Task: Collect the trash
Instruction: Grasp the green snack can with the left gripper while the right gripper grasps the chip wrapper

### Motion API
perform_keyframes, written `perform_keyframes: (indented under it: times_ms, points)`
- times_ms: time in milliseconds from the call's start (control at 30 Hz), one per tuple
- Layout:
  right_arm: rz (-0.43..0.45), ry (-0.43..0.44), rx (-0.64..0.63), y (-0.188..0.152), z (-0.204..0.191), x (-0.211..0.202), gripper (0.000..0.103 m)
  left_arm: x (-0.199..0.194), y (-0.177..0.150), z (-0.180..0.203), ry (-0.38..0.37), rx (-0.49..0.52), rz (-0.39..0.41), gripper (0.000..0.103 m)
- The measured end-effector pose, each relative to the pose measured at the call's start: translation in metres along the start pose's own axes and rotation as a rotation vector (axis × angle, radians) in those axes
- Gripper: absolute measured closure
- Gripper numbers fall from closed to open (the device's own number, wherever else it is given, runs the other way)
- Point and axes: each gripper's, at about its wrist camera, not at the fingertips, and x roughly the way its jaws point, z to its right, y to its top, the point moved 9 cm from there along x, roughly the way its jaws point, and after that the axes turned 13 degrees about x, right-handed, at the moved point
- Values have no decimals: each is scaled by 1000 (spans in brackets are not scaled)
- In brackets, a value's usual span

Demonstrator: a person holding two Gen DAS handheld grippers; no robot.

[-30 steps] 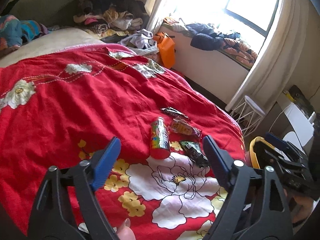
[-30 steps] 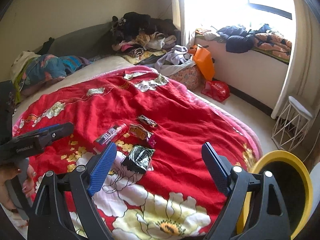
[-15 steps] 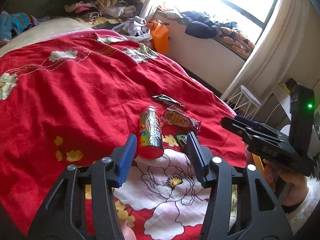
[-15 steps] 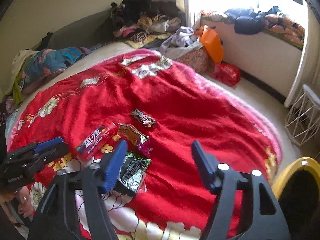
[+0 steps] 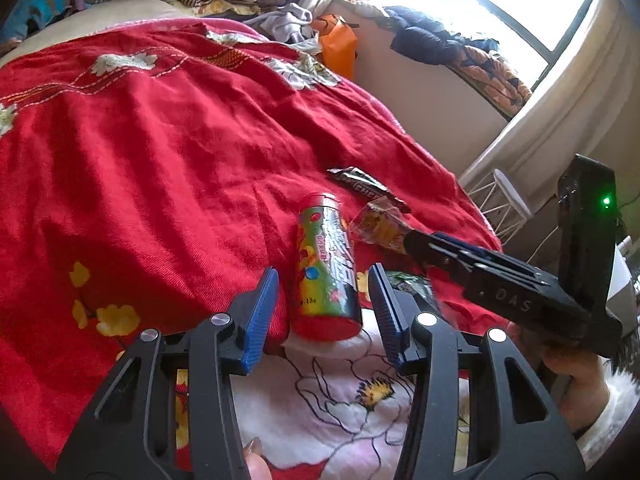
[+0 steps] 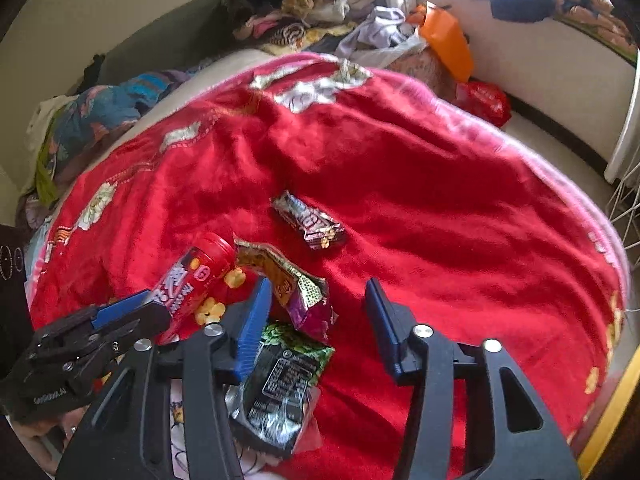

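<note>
The left hand-held gripper (image 5: 322,314) is straddling the red snack tube (image 5: 326,270) lying on the bed (image 5: 160,140), its jaws having just been closing but not yet pressing it. The right hand-held gripper (image 6: 316,322), likewise unclamped and narrowing, is hovering over the green wrapper (image 6: 280,384). Next, each needs lowering and squeezing. The yellow bin rim (image 6: 608,412) is showing; its contents are hidden.

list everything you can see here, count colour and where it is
blanket: 1, red with flowers, covering the bed
snack tube: 1, red and multicoloured, lying on the blanket between the left pads, untouched
dark bar wrapper: 1, farthest of the trash
orange-purple wrapper: 1, beside the tube
green-black packet: 1, nearest, under the right gripper's left finger
clothes pile: mixed, behind the bed
orange bag: 1, by the window ledge
left hand-held gripper: black with blue pads, jaws just closing
right hand-held gripper: same, jaws just closing, gripping nothing
</note>
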Motion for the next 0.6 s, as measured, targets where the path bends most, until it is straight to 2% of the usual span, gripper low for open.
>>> perform_keyframes:
  times_ms: [67,167,300,467,600]
  points:
    - [-32,1,2,-5,1,8,77,5,-2,0,3,3,-9,63]
    - [-6,8,7,-6,0,2,82,11,-2,-1,12,14,-10,67]
    - [59,-6,9,-4,-1,-17,84,14,-2,-2,-3,15,0,76]
    - [193,-52,-36,0,-3,-64,85,15,-3,2,5,51,2,76]
    - [229,-64,-48,-6,-2,-91,85,6,-7,6,19,79,4,76]
